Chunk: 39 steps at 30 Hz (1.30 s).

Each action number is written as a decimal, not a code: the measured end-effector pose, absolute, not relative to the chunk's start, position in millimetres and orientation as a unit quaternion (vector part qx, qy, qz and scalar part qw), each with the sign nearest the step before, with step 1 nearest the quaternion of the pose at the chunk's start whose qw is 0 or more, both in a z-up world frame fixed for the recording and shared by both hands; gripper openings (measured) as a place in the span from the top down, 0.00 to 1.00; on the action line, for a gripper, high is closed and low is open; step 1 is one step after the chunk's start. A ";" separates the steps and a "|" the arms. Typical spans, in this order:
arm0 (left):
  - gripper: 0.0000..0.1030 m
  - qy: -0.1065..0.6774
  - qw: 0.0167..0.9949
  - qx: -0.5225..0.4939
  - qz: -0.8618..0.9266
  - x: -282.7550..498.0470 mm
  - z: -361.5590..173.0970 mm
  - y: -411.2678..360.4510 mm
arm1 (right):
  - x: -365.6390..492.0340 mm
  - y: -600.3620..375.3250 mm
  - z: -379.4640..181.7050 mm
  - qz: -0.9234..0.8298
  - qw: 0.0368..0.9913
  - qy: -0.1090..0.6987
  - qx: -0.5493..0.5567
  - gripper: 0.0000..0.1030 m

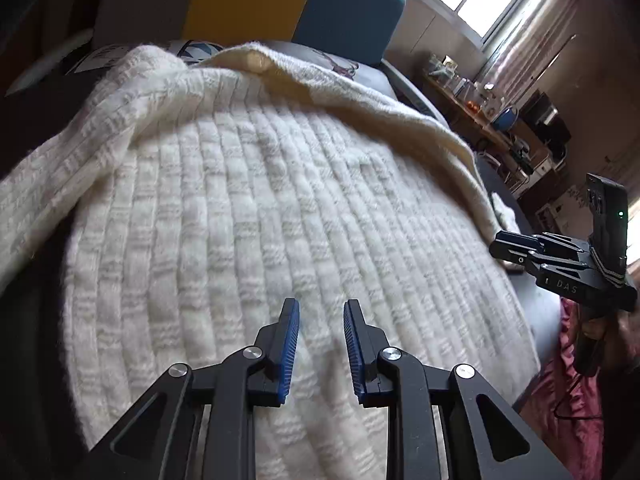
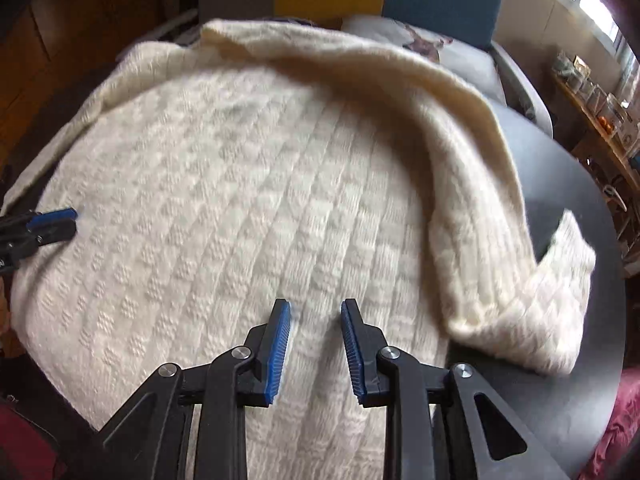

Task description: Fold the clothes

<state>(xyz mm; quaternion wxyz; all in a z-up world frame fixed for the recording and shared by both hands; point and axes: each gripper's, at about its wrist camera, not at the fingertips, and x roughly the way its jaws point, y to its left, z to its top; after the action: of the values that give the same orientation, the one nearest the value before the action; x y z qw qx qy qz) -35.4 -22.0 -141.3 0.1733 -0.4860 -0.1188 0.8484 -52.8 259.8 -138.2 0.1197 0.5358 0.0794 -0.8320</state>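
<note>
A cream cable-knit sweater (image 1: 248, 200) lies spread on a dark round table (image 2: 568, 320); it fills the right wrist view too (image 2: 240, 208). Its right sleeve (image 2: 520, 288) is folded inward and bunches at the right. My left gripper (image 1: 321, 308) is open and empty, just above the sweater's lower body. My right gripper (image 2: 315, 308) is open and empty over the sweater's lower right part. The right gripper also shows at the right edge of the left wrist view (image 1: 500, 242), and the left gripper's tip shows at the left edge of the right wrist view (image 2: 74, 220).
A blue and yellow chair back (image 1: 348, 12) stands behind the table. A cluttered wooden shelf (image 1: 480, 100) runs along the right wall under windows. Red cloth (image 1: 576, 400) lies at the lower right, beyond the table edge.
</note>
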 end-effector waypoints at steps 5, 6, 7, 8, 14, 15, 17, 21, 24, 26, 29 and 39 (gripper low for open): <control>0.77 -0.083 0.180 -0.476 0.857 -14.9 -144.5 -34.9 | -12.9 273.6 -146.9 -0.827 0.113 -0.025 0.550 0.74; 0.77 -0.082 0.178 -0.475 0.858 -14.2 -144.5 -38.3 | -4.2 273.8 -147.4 -0.827 0.114 -0.034 0.549 0.74; 0.77 -0.083 0.178 -0.475 0.858 -13.8 -144.6 -41.4 | 3.6 271.6 -147.2 -0.829 0.115 -0.030 0.547 0.74; 0.77 -0.086 0.178 -0.476 0.857 -12.3 -144.4 -44.3 | 11.3 269.2 -146.9 -0.830 0.117 -0.025 0.545 0.74; 0.77 -0.094 0.177 -0.482 0.853 -0.4 -143.2 -59.6 | 25.2 269.1 -141.2 -0.822 0.138 -0.033 0.552 0.74; 0.77 -0.098 0.178 -0.484 0.851 0.2 -142.3 -62.1 | 23.3 270.2 -137.7 -0.822 0.141 -0.035 0.550 0.74; 0.77 -0.113 0.178 -0.491 0.846 -2.4 -138.2 -66.6 | 13.5 271.5 -116.0 -0.849 0.139 -0.020 0.510 0.74; 0.74 -0.148 0.176 -0.487 0.843 -20.2 -121.9 -73.6 | -29.3 259.6 -79.5 -0.885 0.135 0.036 0.445 0.72; 0.68 -0.159 0.178 -0.476 0.847 -40.0 -111.9 -76.1 | -72.8 243.4 -73.0 -0.890 0.127 0.097 0.427 0.72; 0.67 -0.160 0.177 -0.472 0.849 -57.6 -108.3 -77.0 | -102.4 233.2 -73.0 -0.892 0.119 0.139 0.414 0.72; 0.67 -0.148 0.175 -0.463 0.856 -94.2 -100.2 -70.7 | -146.5 227.0 -77.0 -0.894 0.106 0.178 0.398 0.72; 0.62 -0.118 0.183 -0.463 0.859 -217.8 -106.5 -30.1 | -244.7 243.7 -109.1 -0.882 0.135 0.082 0.444 0.72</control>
<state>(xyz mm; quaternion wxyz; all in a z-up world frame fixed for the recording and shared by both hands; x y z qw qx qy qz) -217.8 -30.1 -106.5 0.1832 -0.4628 -0.1177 0.8593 -244.7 243.7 -109.1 0.1346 0.4441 0.0817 -0.8820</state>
